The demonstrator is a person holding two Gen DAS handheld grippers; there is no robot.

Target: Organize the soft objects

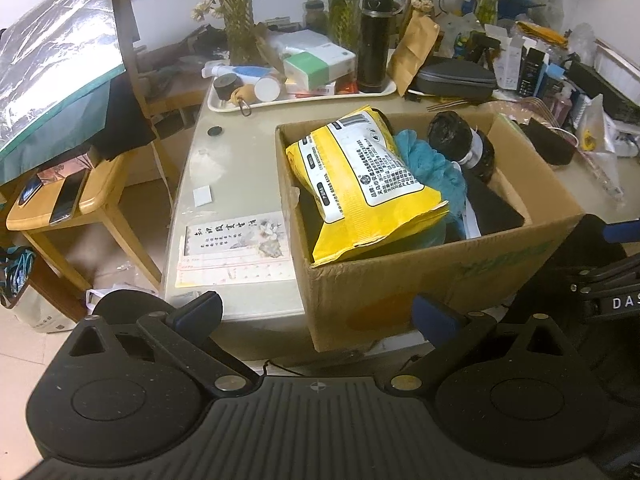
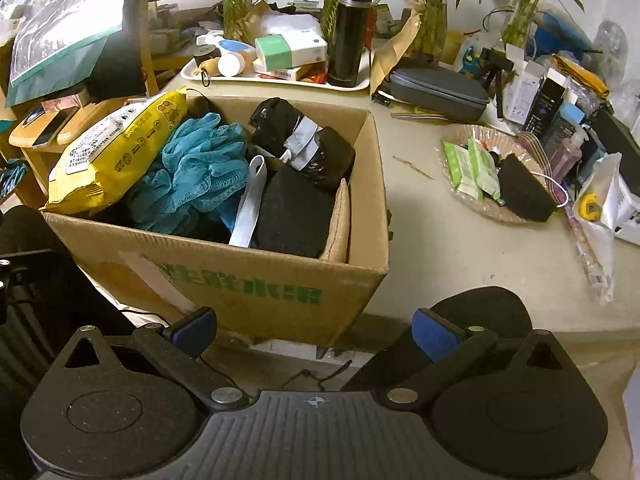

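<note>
A cardboard box (image 1: 440, 280) (image 2: 256, 284) stands on the desk's near edge, packed with soft items. A yellow wipes pack (image 1: 360, 184) (image 2: 116, 152) lies tilted on top at its left. Beside it are a teal mesh sponge (image 1: 432, 160) (image 2: 200, 168), a black bundle with grey tape (image 1: 460, 140) (image 2: 308, 140), a white strap (image 2: 250, 204) and a black pad (image 2: 296, 212). My left gripper (image 1: 318, 314) hangs open in front of the box, holding nothing. My right gripper (image 2: 314, 330) is open too, low before the box's front wall, empty.
A woven basket (image 2: 480, 200) at the right holds green packets and a black sponge (image 2: 524, 188). Behind the box sit a white tray (image 1: 304, 98) (image 2: 276, 78) with a black flask (image 1: 374, 40) (image 2: 350, 28), a grey case (image 2: 436, 90) and plant vases. A wooden stool (image 1: 64, 208) stands left.
</note>
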